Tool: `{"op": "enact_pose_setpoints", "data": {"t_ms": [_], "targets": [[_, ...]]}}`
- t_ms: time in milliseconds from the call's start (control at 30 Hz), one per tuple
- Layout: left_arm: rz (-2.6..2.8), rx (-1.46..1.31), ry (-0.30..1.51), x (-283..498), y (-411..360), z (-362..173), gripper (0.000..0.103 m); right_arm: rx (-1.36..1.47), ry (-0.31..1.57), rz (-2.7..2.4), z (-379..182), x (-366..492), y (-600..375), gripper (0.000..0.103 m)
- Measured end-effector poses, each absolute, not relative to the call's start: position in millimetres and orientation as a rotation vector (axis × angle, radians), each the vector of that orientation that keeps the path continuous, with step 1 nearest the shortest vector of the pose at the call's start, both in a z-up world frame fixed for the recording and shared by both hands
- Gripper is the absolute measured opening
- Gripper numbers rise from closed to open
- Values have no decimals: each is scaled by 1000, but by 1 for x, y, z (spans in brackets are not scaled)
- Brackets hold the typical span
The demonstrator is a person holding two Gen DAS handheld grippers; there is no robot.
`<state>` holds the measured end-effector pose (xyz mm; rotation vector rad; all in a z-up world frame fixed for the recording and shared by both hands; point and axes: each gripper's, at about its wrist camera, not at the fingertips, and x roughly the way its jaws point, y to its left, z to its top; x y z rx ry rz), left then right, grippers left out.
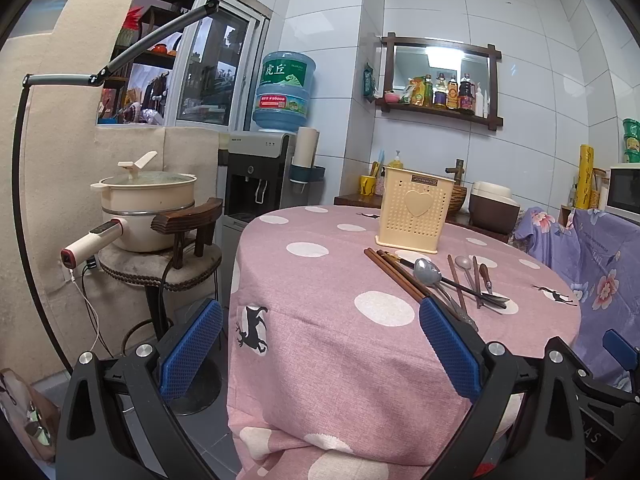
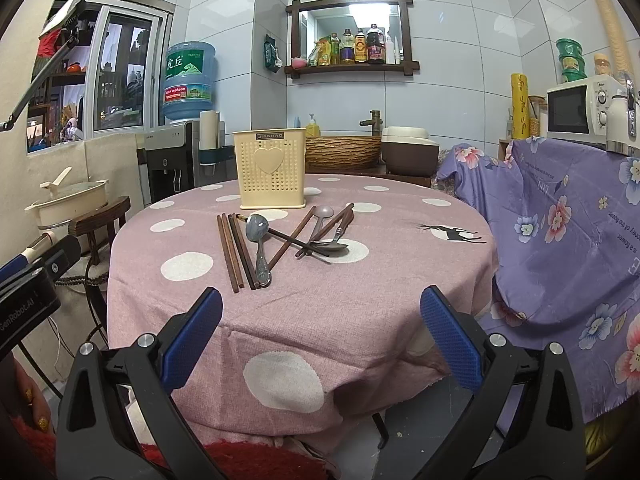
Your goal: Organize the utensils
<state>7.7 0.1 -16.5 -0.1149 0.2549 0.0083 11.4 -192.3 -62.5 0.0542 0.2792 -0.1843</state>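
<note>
The utensils lie loose on the round worktop (image 2: 400, 240), which is draped in a pink cloth with white dots and deer prints. On the left of the heap, a bundle of brown chopsticks (image 2: 236, 254) lies nearly parallel, pointing toward the near edge. Just beside them is a grey spoon (image 2: 260, 240) with its bowl toward the back and its handle touching the chopsticks' near ends. To the right, things cross over one another — a single chopstick (image 2: 292, 238), a pale pinkish spoon (image 2: 322, 218), a wooden-handled piece (image 2: 340, 222) and a dark-handled metal spoon (image 2: 332, 245) whose bowl rests on a white dot.

Behind the heap, and apart from it, stands a cream plastic utensil holder (image 2: 271, 168) with a perforated front and a raised heart; it is upright near the far side of the worktop.

The right tool (image 2: 320, 320) hangs over the near edge of the worktop, its blue-padded fingers spread wide with nothing between them. The left tool (image 1: 320, 336) is off to the left of the worktop — likewise gaping and empty; in its view the right pad overlaps the near ends of the chopsticks (image 1: 394, 274), though I cannot tell whether it touches them.

Further out, a brown basin (image 2: 342, 152) and a rice cooker (image 2: 408, 152) sit behind the holder, a water dispenser (image 2: 176, 128) stands at the left, and a shelf of bottles (image 2: 354, 66) hangs on the tiled wall. A microwave (image 2: 580, 106) is at the right.
</note>
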Motion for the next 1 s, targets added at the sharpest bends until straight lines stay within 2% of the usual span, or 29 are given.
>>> {"op": "enact_pose_setpoints", "data": {"t_ms": [467,867,1000], "targets": [[2,-114,284,13,2,-14,98,50,302,-156,-67,18,-190,98],[18,-110,369,84,16,14,98,62,424,-74,-45,78,-217,98],[-28,-112,469,121,12,21,98,107,516,-61,-39,111,-237,98]]}}
